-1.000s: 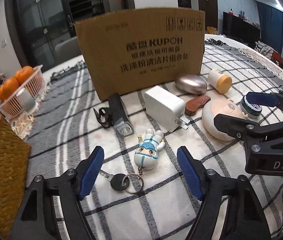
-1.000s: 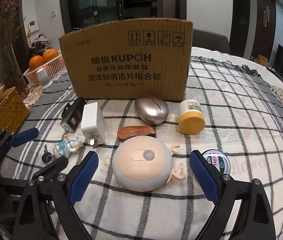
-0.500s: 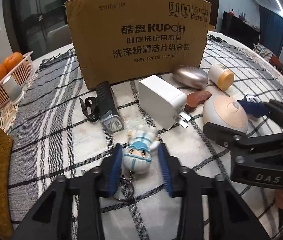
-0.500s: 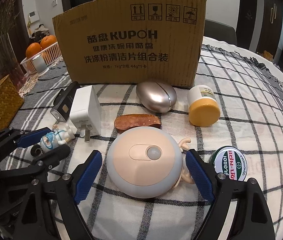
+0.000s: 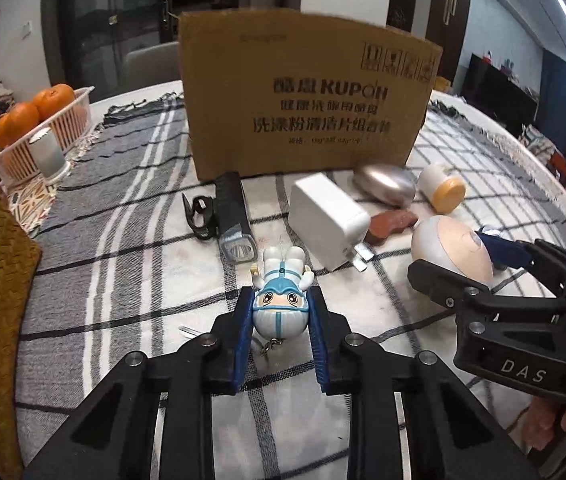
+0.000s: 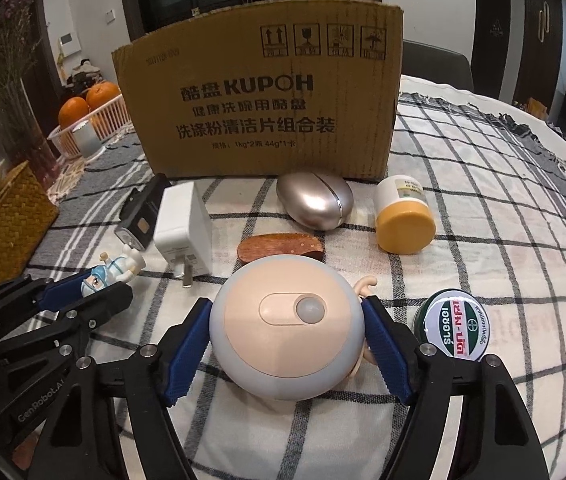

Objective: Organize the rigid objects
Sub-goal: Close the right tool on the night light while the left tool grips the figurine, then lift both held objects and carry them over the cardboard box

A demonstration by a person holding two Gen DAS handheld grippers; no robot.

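On the checked tabletop, the astronaut figurine is clamped by the left tongs; further right, the round night light is gripped between the right tongs, before the cardboard box.

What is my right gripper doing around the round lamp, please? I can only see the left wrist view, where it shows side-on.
Observer: In the right wrist view, the right gripper has one blue pad against each side of the round lamp. It looks closed on it.
Operator: Thank you. Is anything close by on its far side?
Observer: Yes, a green tin lies flat right beside the gripper's right finger. I cannot tell whether they touch.
Operator: Does anything stick out from the lamp?
Observer: A cream prong, shaped like an antler, pokes out from behind it, by the right-hand pad.
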